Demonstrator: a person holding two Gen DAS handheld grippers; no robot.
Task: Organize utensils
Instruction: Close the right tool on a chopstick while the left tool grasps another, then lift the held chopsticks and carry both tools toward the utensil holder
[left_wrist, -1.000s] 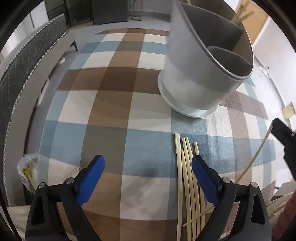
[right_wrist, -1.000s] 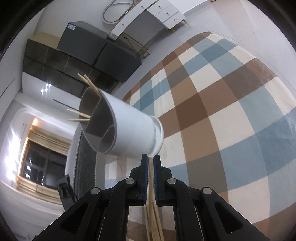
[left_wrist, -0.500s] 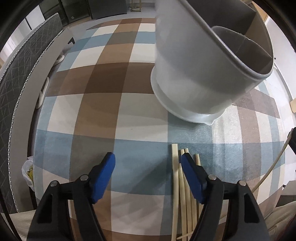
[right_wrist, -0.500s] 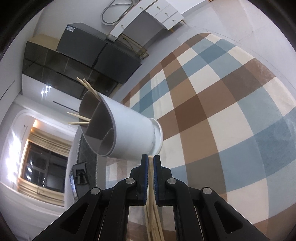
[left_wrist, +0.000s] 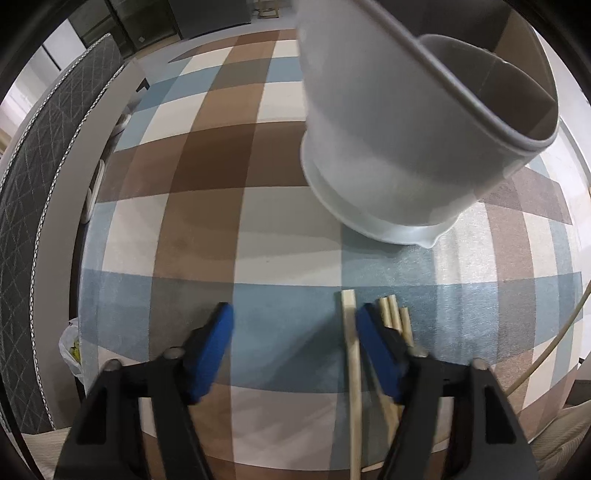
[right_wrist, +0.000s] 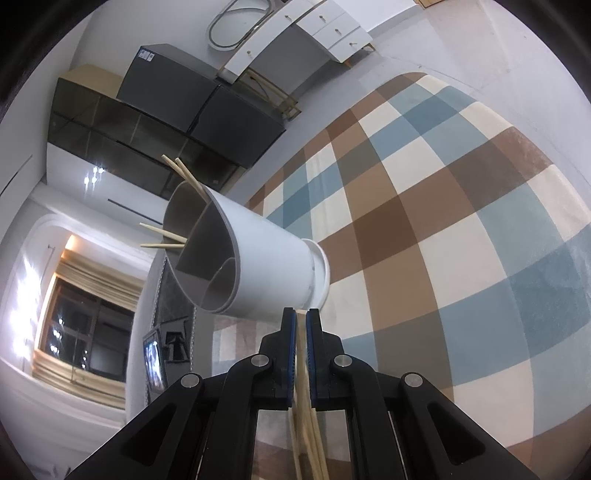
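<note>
While over checked rug (left_wrist: 192, 229):
Left gripper (left_wrist: 291, 328): jaws closing, one chopstick (left_wrist: 349, 332) between.
Right gripper (right_wrist: 301, 317): pinching chopstick bundle (right_wrist: 308, 435).
Holder (right_wrist: 266, 266): upright.

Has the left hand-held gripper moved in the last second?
Yes. The left hand-held gripper has moved closer to the white holder, its jaws closing around one chopstick.

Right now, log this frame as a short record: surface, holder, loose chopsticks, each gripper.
surface: checked rug, blue, brown and cream
holder: white utensil holder with compartments, upright on the rug, four chopsticks already inside
loose chopsticks: bundle lying flat on the rug below the holder
left gripper: jaws closing, one chopstick between them beside the right pad, not yet pinched
right gripper: jaws shut on a held chopstick
</note>
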